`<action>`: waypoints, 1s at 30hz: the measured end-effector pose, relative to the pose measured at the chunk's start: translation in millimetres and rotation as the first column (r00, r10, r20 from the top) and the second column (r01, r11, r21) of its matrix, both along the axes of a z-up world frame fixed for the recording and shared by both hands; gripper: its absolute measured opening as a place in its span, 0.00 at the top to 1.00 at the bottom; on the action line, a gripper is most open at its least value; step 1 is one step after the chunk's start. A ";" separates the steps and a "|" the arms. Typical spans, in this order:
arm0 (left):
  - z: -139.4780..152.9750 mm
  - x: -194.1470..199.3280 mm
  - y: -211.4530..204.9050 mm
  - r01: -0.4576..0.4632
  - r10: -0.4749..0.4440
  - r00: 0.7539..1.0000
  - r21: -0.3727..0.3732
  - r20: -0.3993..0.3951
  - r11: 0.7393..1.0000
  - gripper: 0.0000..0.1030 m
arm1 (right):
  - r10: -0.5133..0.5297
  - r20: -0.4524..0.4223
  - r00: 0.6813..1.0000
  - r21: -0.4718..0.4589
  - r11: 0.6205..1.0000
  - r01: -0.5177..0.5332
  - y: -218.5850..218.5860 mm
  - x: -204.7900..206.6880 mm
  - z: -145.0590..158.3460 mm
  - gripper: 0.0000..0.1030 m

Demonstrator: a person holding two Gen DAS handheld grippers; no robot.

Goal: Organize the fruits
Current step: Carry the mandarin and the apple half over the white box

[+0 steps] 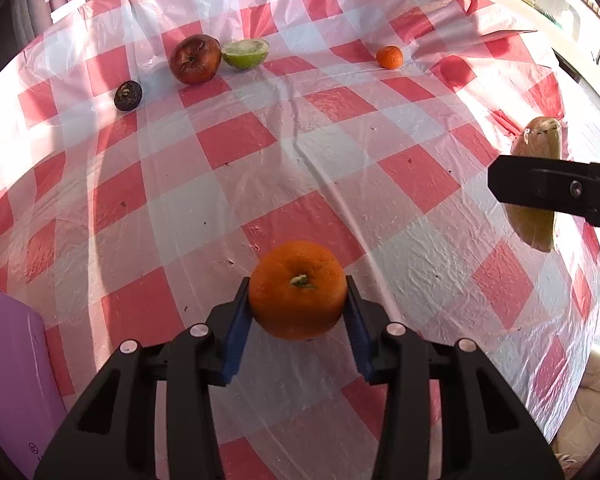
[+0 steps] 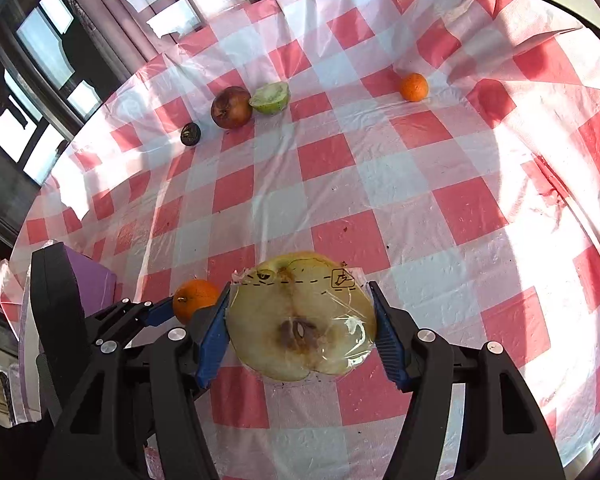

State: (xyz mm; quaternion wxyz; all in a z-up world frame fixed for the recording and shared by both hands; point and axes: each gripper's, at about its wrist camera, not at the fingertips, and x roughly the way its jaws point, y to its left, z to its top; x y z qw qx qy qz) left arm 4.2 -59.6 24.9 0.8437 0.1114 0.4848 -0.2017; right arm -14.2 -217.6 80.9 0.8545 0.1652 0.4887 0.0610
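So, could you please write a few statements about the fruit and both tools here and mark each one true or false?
1. The left tool holds an orange. True.
2. The right tool is empty. False: it grips a wrapped apple half.
3. A small orange lies apart from the other fruit. True.
4. The lime half lies far from the brown fruit. False: they lie side by side.
5. The cloth is checked blue. False: red and white.
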 end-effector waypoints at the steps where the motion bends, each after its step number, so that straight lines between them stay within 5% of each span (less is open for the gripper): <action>1: 4.8 -3.4 2.2 0.004 -0.004 1.000 -0.008 0.006 1.000 0.58 | -0.002 0.005 1.000 -0.005 1.000 0.002 0.9 -1.2 3.1 0.40; 7: 45.5 -17.4 32.4 -0.094 0.097 0.995 -0.161 0.008 0.983 0.58 | 0.005 0.030 1.000 -0.021 1.000 -0.004 12.6 -12.8 17.1 0.40; 15: 109.9 -26.9 73.6 -0.112 0.146 0.983 -0.258 0.113 0.959 0.58 | 0.048 0.076 0.996 -0.034 0.998 -0.045 47.8 -30.1 36.6 0.40; 21: 140.3 -44.2 107.5 -0.116 0.167 0.966 -0.246 0.196 0.962 0.58 | 0.129 0.121 0.984 -0.040 0.991 -0.125 95.9 -39.0 51.1 0.40; 30: 145.1 -71.2 178.9 -0.208 0.247 0.942 -0.180 0.229 0.961 0.58 | 0.322 0.172 0.931 -0.054 0.947 -0.317 180.2 -56.8 71.3 0.40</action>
